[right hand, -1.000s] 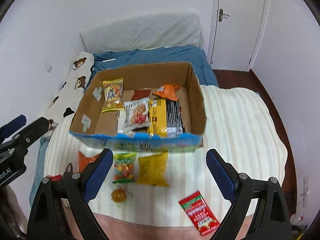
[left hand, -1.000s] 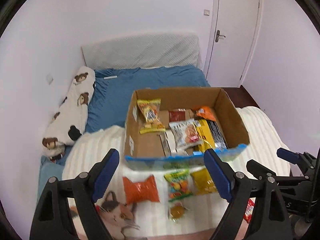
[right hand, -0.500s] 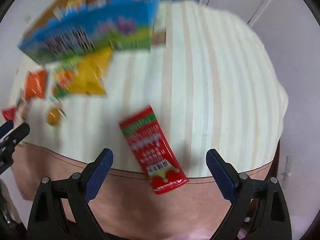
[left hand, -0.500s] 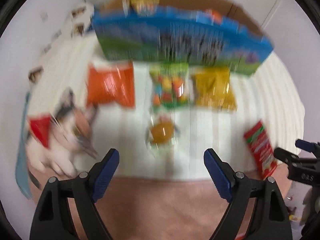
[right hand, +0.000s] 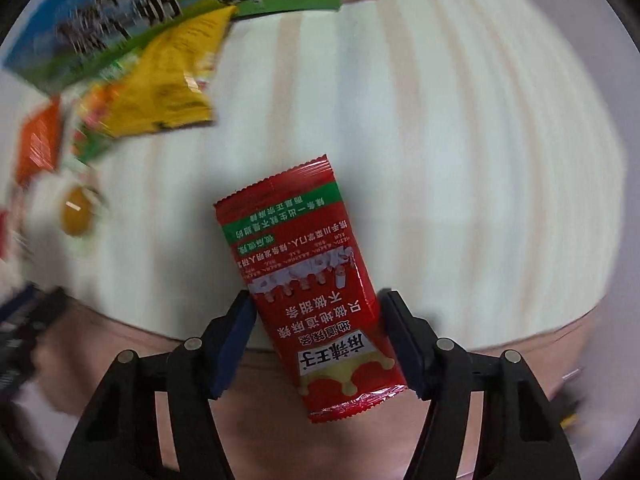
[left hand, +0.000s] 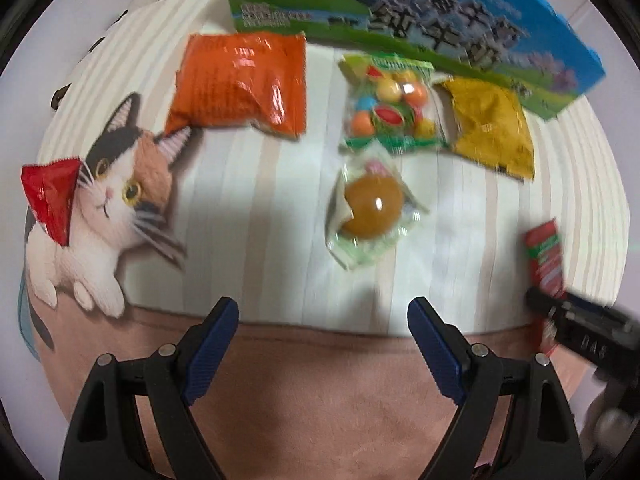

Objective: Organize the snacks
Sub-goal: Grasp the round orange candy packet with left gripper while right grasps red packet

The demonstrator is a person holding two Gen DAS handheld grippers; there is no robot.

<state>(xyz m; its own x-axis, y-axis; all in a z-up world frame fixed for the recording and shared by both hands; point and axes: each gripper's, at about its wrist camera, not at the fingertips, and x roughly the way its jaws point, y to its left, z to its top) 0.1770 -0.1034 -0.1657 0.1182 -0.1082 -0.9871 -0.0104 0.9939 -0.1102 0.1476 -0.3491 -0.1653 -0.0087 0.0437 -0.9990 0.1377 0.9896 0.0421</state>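
Red snack packet (right hand: 316,292): we're grabbing it for the box (right hand: 120,16).
Right gripper (right hand: 316,340) jaws have just been closing, pads touching both edges; we're keeping the left gripper (left hand: 322,334) spread, empty. Next: lift, gently.

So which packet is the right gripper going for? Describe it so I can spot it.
Start at the printed box on the striped blanket, then come toward the pink border. The red packet lies alone, between the right gripper pads: long, narrow, with a green band, unlike the yellow bag.
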